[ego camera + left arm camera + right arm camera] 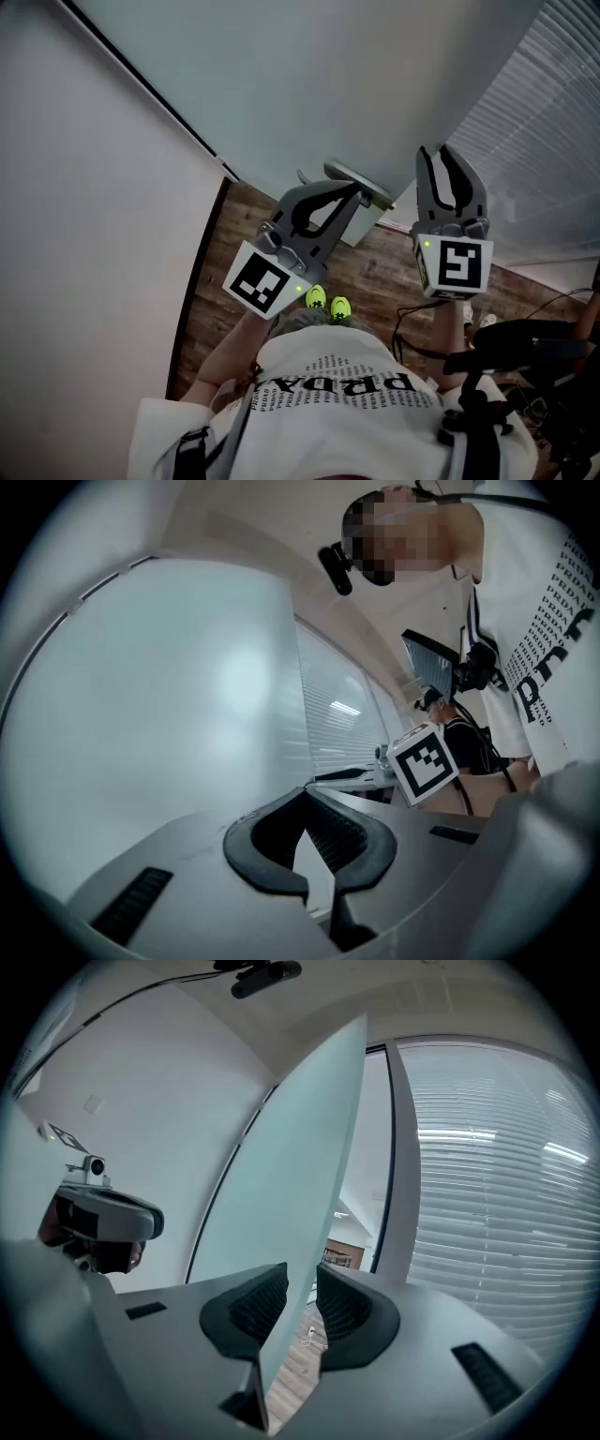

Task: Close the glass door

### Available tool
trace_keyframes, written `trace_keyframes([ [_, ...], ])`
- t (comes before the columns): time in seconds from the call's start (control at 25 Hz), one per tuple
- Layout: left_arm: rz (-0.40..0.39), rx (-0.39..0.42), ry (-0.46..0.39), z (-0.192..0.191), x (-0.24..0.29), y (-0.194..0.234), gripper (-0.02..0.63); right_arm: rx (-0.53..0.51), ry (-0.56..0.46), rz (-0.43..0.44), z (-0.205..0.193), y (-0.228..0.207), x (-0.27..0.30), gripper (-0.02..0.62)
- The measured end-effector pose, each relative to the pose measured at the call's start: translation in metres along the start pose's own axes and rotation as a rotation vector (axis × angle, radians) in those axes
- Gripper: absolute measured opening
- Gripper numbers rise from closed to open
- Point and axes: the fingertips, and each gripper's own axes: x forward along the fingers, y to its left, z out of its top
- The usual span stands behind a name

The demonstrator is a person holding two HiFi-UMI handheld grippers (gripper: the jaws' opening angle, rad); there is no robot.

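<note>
The glass door (309,75) is a large frosted pane that fills the top of the head view. Its free edge (319,1166) runs between the jaws of my right gripper (302,1274), which is shut on the pane near the tips. In the head view my right gripper (439,150) points up at that edge. My left gripper (354,190) is shut with its tips touching and nothing between them, close to a grey metal fitting (366,185) on the door. In the left gripper view the pane (169,714) stands just beyond my left gripper (305,797).
A white wall (94,234) runs along the left, and slatted blinds (544,141) cover the window on the right. Below is wood flooring (234,281), with cables and black equipment (525,347) at the lower right. A second person (459,733) stands beyond the right gripper's marker cube (422,761).
</note>
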Motion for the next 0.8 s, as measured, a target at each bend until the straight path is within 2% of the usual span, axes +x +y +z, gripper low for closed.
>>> trace_keyframes([
  [0.2,-0.013,0.023,-0.006,0.005,0.006,0.007,-0.008,0.001,-0.007,-0.05,-0.005,-0.013,0.006,0.064],
  [0.28,-0.013,0.009,-0.029,0.009,0.007,0.004,-0.008,-0.007,0.005,-0.047,-0.006,-0.009,0.004,0.064],
  [0.36,-0.023,-0.002,-0.015,0.006,0.002,-0.002,-0.008,-0.038,0.011,-0.05,-0.003,-0.002,-0.003,0.064],
  [0.44,-0.031,0.007,-0.008,0.004,0.003,-0.002,-0.008,-0.088,-0.034,-0.099,0.011,-0.001,-0.012,0.064],
  [0.52,-0.027,0.003,-0.022,0.005,0.004,-0.001,-0.008,-0.085,-0.11,-0.123,0.03,0.008,-0.027,0.054],
  [0.6,-0.026,-0.005,-0.035,0.004,0.002,-0.001,-0.008,-0.049,-0.172,-0.046,0.046,0.03,-0.04,0.003],
  [0.68,-0.025,0.0,-0.037,0.003,0.0,0.0,-0.008,-0.044,-0.209,0.031,0.057,0.048,-0.04,0.001],
  [0.8,-0.017,0.016,-0.04,0.003,0.001,0.001,-0.008,-0.125,-0.183,0.028,0.054,0.051,-0.029,0.0],
])
